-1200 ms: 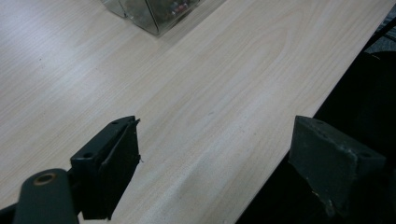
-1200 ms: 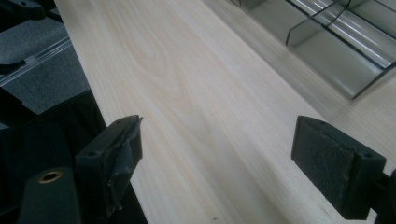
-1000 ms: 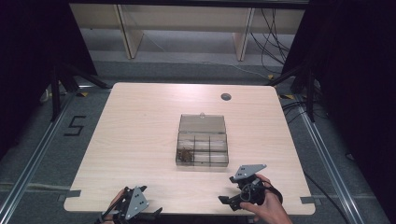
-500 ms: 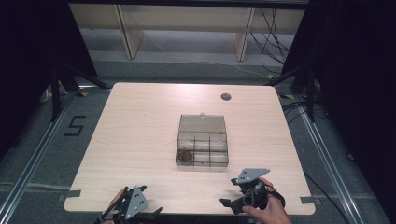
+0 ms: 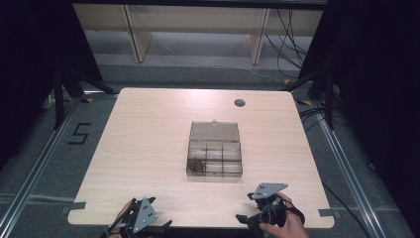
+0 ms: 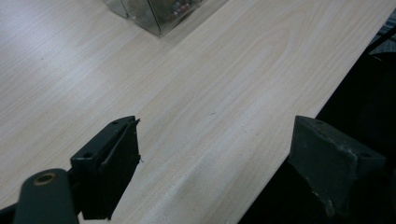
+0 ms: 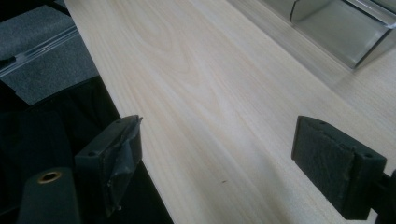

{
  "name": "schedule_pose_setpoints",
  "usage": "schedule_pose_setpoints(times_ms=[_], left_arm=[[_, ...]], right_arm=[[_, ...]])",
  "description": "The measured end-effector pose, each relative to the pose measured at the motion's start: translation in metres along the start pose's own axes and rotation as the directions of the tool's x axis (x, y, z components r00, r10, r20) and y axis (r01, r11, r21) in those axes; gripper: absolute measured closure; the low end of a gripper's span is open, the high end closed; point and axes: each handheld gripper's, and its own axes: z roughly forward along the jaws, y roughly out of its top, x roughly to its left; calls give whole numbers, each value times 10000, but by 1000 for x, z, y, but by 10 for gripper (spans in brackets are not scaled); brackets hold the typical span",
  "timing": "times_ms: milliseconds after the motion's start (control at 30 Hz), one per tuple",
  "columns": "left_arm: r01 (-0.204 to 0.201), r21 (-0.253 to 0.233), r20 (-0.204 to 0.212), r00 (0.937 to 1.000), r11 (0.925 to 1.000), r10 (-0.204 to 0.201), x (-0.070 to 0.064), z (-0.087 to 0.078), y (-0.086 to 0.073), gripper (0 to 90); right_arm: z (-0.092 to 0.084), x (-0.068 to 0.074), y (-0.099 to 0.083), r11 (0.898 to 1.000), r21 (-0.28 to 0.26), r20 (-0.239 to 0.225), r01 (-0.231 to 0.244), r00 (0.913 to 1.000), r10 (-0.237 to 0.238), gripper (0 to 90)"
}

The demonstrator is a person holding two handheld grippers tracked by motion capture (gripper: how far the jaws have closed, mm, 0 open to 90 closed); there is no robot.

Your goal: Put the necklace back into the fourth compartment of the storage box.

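Both jaws spread, empty: left hand-held gripper (image 5: 141, 221) and right hand-held gripper (image 5: 257, 210), the right drawn back to near tabletop (image 5: 148, 148) edge. Box (image 5: 214, 154) open mid-tabletop, untouched; reach not started.

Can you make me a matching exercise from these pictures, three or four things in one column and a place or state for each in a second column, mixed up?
Things:
1. clear box
2. left tool
3. right tool
4. round hole

Places or states:
A. in the tabletop near the far edge, right of centre
B. jaws wide apart, at the near edge, left side
C. middle of the table, lid open, compartments inside
D. jaws wide apart, at the near edge, right side

Pairs: 1-C, 2-B, 3-D, 4-A
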Motion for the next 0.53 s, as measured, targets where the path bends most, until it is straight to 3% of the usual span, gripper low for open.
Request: schedule_pose_setpoints(times_ms=[67,133,167,300,367,533], left_arm=[[-189,24,25,9998,9998,189,1,0,0,155],[-213,64,10,9998,9998,213,1,0,0,155],[30,50,45,10000,10000,-30,-1,1,0,155],[-55,119,60,10000,9999,54,0,1,0,155],[-31,96,48,10000,9999,30,0,1,0,155],[20,78,6,10000,10000,-20,-1,1,-1,155]], right_arm=[[-3,1,-1,9995,260,-76,-190,9998,192,169],[-2,-1,-2,10000,37,3,-27,10000,27,170],[-3,-2,-3,10000,73,59,62,10000,-63,171],[-7,-2,-6,9994,168,116,-300,9995,298,171],[-6,-5,-7,9999,-79,154,-144,9998,145,171],[-9,-6,-8,9998,162,96,-133,9999,131,176]])
